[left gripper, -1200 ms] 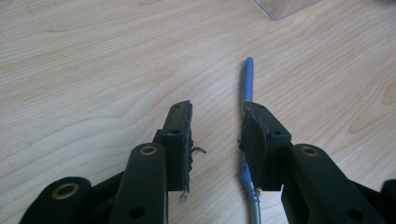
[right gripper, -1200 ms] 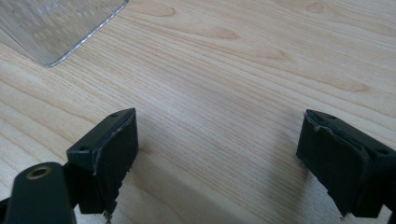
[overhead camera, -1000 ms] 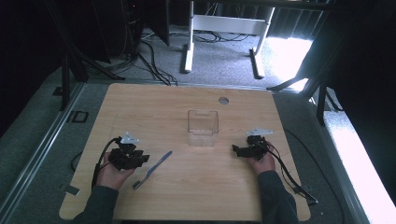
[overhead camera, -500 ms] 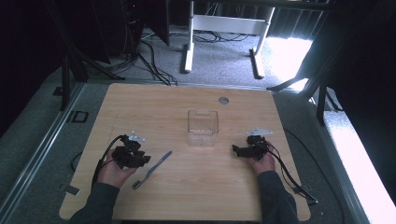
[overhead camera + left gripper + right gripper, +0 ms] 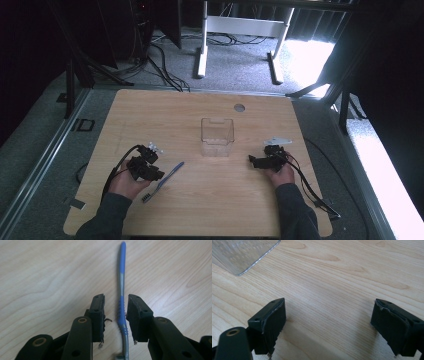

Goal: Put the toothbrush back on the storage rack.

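Left claw has closed in around toothbrush.

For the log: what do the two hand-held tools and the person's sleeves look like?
Both are black. The left tool has two blocky jaws on arms with brass-coloured rivets and a looping black cable. The right tool carries a grey three-cornered plate and trails a black cable. Both sleeves are dark grey.

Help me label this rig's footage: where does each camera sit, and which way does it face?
High view: above the person's side, facing forward and down on the table; forearms, both grippers.
Left gripper view: rides the left gripper, jaws straddling the toothbrush.
Right gripper view: rides the right gripper, jaws wide over bare wood.
Shared: clear container, high and right gripper views.
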Action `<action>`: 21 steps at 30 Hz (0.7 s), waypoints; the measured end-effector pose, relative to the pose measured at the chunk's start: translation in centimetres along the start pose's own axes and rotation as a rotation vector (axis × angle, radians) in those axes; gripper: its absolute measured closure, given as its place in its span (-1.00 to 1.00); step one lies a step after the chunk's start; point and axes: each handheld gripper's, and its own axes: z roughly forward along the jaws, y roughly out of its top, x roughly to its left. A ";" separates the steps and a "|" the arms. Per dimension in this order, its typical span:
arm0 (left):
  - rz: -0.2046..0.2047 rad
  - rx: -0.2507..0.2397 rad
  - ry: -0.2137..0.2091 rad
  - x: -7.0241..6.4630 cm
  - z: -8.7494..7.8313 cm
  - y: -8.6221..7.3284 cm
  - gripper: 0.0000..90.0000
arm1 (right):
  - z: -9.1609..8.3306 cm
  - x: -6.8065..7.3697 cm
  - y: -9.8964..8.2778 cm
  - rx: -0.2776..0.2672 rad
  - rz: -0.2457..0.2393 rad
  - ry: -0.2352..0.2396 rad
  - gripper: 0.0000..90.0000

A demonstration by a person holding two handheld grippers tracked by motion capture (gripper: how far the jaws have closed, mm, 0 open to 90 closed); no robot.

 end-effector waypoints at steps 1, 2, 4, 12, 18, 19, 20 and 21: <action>0.001 0.013 -0.002 -0.1 0.2 0.1 0.50 | 0.0 0.0 0.0 0.001 0.000 0.000 -0.73; 0.008 0.025 0.000 -0.2 0.3 0.1 0.51 | 0.0 0.0 0.0 0.001 0.000 0.000 -0.73; 0.016 0.046 -0.002 -0.3 0.6 0.3 0.52 | 0.0 0.0 0.0 0.000 0.000 0.000 -0.73; 0.031 0.116 -0.005 -0.7 1.8 0.5 0.55 | 0.0 0.0 0.0 0.000 0.001 0.000 -0.73; 0.033 0.147 -0.017 -0.8 2.3 0.6 0.57 | 0.0 0.0 0.0 0.000 0.001 0.000 -0.73; 0.034 0.151 -0.016 -0.8 2.3 0.6 0.57 | 0.0 0.0 0.0 0.000 0.001 -0.001 -0.73; 0.037 0.154 -0.016 -0.8 2.4 0.6 0.58 | 0.0 0.0 0.0 0.000 0.001 -0.001 -0.73; 0.038 0.160 -0.014 -0.9 2.4 0.7 0.58 | 0.0 0.0 0.0 0.000 0.001 -0.001 -0.73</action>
